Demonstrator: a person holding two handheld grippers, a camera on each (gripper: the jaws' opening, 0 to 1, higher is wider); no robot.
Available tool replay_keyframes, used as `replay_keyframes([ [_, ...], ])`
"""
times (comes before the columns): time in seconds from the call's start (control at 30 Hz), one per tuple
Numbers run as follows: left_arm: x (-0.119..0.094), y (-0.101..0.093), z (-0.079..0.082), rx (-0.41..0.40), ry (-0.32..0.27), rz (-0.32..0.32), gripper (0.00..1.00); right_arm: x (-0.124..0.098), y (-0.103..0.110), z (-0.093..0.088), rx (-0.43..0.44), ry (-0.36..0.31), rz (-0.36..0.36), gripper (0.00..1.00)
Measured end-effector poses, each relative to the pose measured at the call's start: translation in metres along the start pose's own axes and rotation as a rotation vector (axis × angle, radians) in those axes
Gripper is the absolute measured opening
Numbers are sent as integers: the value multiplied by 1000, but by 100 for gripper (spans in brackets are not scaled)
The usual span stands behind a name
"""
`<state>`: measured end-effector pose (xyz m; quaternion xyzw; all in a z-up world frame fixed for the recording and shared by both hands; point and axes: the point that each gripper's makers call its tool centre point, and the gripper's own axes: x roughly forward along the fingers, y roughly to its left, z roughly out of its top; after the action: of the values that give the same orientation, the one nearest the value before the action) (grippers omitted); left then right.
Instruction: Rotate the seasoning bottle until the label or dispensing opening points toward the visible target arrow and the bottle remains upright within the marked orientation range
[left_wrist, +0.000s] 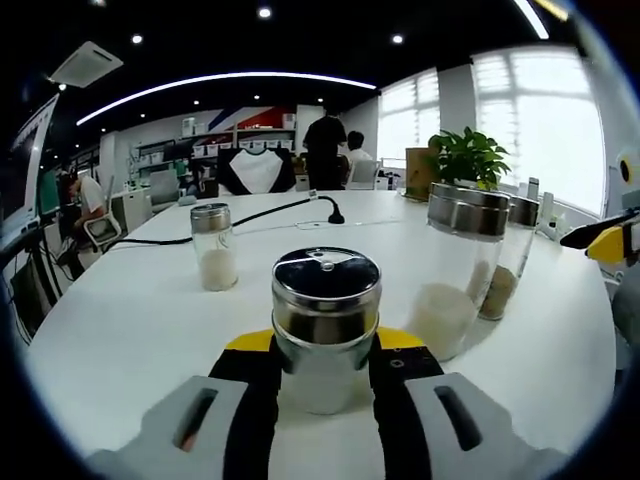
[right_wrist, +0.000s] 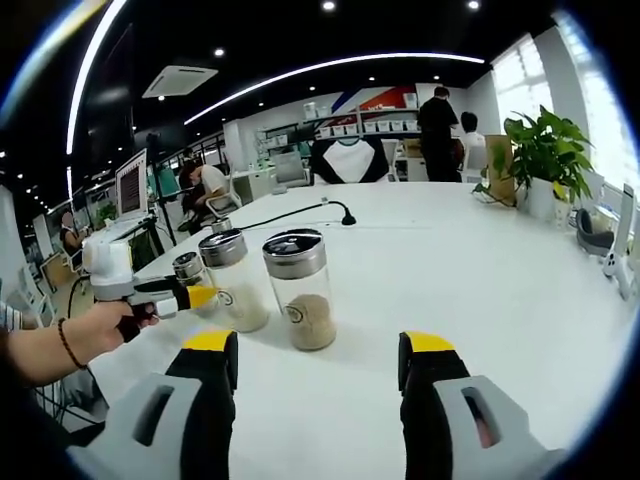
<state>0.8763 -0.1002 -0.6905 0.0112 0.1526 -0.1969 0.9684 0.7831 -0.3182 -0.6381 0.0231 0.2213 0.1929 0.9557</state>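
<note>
Left gripper view: the left claw is closed against the sides of a seasoning bottle, its two black, yellow-tipped jaws pressing the glass body from left and right. The bottle stands upright on the white surface, near the camera, and its metal dispensing cap faces upward. To the far left stands a small shaker holding white grains. Just right of the held bottle stands a larger white-filled jar, and immediately behind that a brown-filled jar. A black cable runs across the far part of the surface, and a potted plant stands at the far right. The yellow tip of the right claw enters at the right edge.

Right gripper view: the right claw is wide open and holds nothing; its jaws are well apart above the bare surface. Ahead and to the left, the brown-filled jar and the white-filled jar stand upright, just beside each other. Further left, a person's hand holds the left gripper, whose claw meets the seasoning bottle, partly hidden behind the white-filled jar. People stand by shelves in the far background.
</note>
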Motion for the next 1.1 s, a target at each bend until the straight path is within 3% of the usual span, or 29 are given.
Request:
replay_keyframes([
  [0.37, 1, -1, 0, 29, 5, -73, 36, 0, -3, -2, 3, 6, -5, 65],
  [1.1, 2, -7, 0, 108, 21, -321, 36, 0, -2, -3, 19, -2, 8, 66],
])
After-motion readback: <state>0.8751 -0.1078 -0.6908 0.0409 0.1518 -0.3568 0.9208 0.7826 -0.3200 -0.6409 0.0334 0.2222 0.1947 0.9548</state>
